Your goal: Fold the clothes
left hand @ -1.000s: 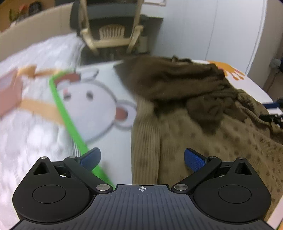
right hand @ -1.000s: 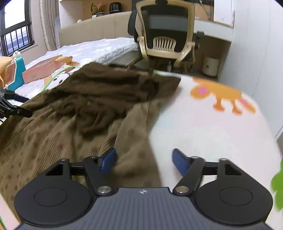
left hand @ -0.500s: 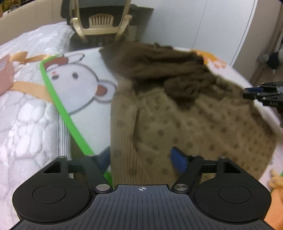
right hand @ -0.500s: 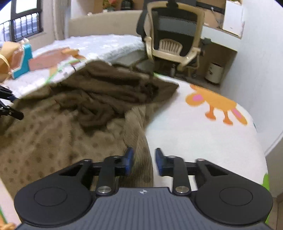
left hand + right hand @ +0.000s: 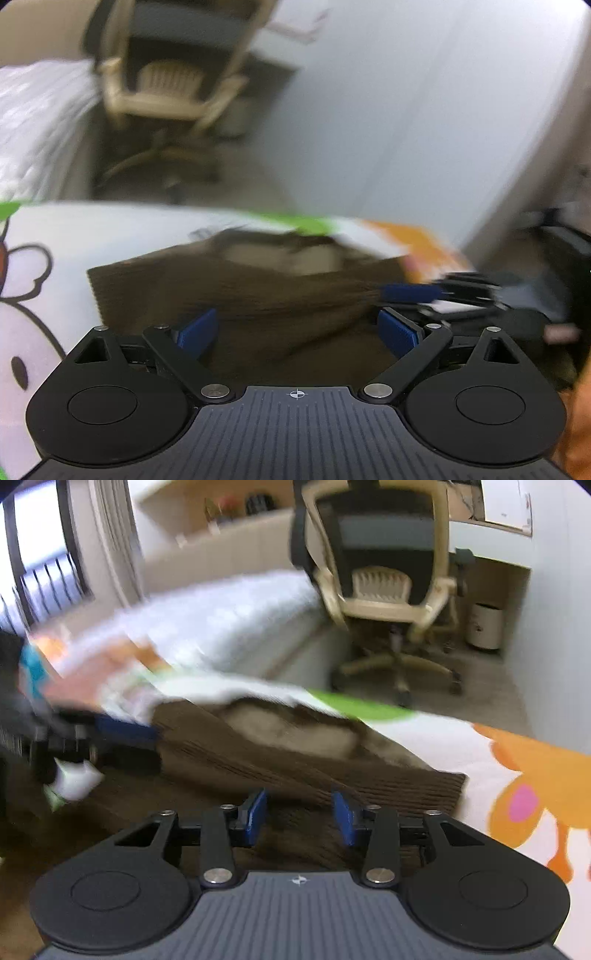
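Both sets of jaws are standing apart, gripping nothing: the left gripper [image 5: 297, 328] and right gripper [image 5: 299, 812] are hovering over the brown garment [image 5: 295, 760], which is lying doubled over on the cartoon-print bed [image 5: 461, 746]. Further folds are probably remaining.

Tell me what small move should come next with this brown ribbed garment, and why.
Probably lift both grippers clear and back. The brown ribbed knit garment lies doubled over on the white cartoon-print sheet, and the left gripper and right gripper both stand open above it, fingers apart, holding no fabric. Blur hides how even the edges are.
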`<control>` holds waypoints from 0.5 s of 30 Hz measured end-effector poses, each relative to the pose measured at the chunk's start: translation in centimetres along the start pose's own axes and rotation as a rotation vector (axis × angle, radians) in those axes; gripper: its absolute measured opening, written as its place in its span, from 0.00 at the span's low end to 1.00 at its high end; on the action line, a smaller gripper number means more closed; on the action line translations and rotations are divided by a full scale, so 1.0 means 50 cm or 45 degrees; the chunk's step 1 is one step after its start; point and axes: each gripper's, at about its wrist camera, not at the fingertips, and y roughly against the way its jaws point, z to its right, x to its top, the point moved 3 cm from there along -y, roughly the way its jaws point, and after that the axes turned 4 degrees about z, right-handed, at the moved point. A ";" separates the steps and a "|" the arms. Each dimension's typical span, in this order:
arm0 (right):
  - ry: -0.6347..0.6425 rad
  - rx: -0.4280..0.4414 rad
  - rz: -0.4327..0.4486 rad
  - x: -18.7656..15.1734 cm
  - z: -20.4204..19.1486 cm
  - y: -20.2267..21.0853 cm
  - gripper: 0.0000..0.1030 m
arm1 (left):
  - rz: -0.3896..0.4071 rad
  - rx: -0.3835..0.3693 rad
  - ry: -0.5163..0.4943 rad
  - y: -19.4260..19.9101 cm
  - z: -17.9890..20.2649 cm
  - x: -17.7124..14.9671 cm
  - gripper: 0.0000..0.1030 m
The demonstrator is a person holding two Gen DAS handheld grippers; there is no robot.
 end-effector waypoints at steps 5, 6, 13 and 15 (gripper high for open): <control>0.168 -0.160 0.072 -0.005 0.018 0.028 0.41 | -0.010 0.014 -0.024 -0.019 0.000 -0.007 0.94; 0.177 -0.175 0.086 -0.003 0.017 0.038 0.41 | -0.014 0.023 -0.033 -0.022 0.001 -0.008 0.94; 0.167 -0.072 0.086 -0.013 -0.012 0.074 0.43 | -0.031 0.045 -0.060 -0.031 0.003 -0.014 0.98; 0.194 -0.100 0.069 -0.017 -0.010 0.076 0.45 | -0.062 0.043 -0.076 -0.032 0.007 -0.016 1.00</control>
